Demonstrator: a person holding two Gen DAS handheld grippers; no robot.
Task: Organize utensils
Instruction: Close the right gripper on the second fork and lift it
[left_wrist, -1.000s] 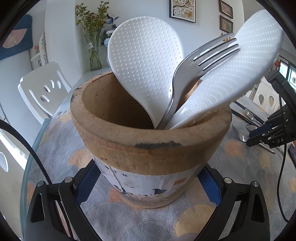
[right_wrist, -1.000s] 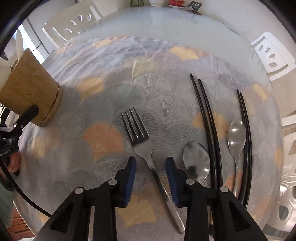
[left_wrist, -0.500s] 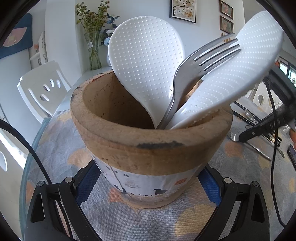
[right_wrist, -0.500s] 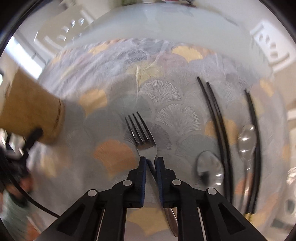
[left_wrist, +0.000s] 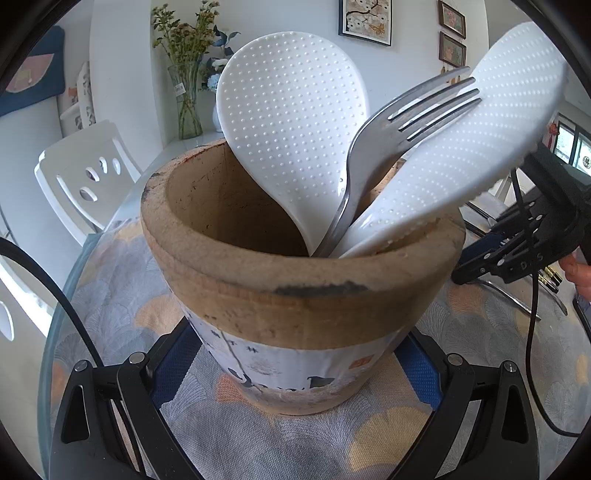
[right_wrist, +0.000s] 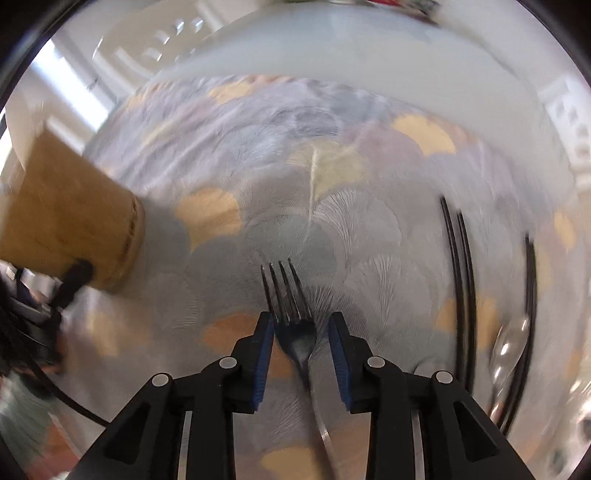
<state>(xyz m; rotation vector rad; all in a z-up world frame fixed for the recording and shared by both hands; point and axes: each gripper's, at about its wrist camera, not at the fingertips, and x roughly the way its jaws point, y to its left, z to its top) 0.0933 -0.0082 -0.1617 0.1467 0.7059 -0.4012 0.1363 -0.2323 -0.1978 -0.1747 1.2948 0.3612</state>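
1. Since a second ago, the right gripper (right_wrist: 301, 334) is sitting further up the loose steel fork (right_wrist: 291, 317), at its head rather than its neck, and its jaws have just been opening again after a brief pinch; the blue pads are standing clear of the fork between them.
2. Left wrist view: the left gripper (left_wrist: 295, 373) is bracing the round terracotta pot (left_wrist: 303, 291), pads at its base on both sides. Two white dimpled rice paddles (left_wrist: 291, 122) and a steel fork (left_wrist: 402, 122) are already standing inside.
3. Right wrist view: the loose fork is lying on the fan-patterned cloth (right_wrist: 332, 192) toward its near edge, black chopsticks (right_wrist: 458, 277) toward its right edge.
4. Advice: closing squarely across the neck, not the tines, is likely steadier before lifting toward the pot.
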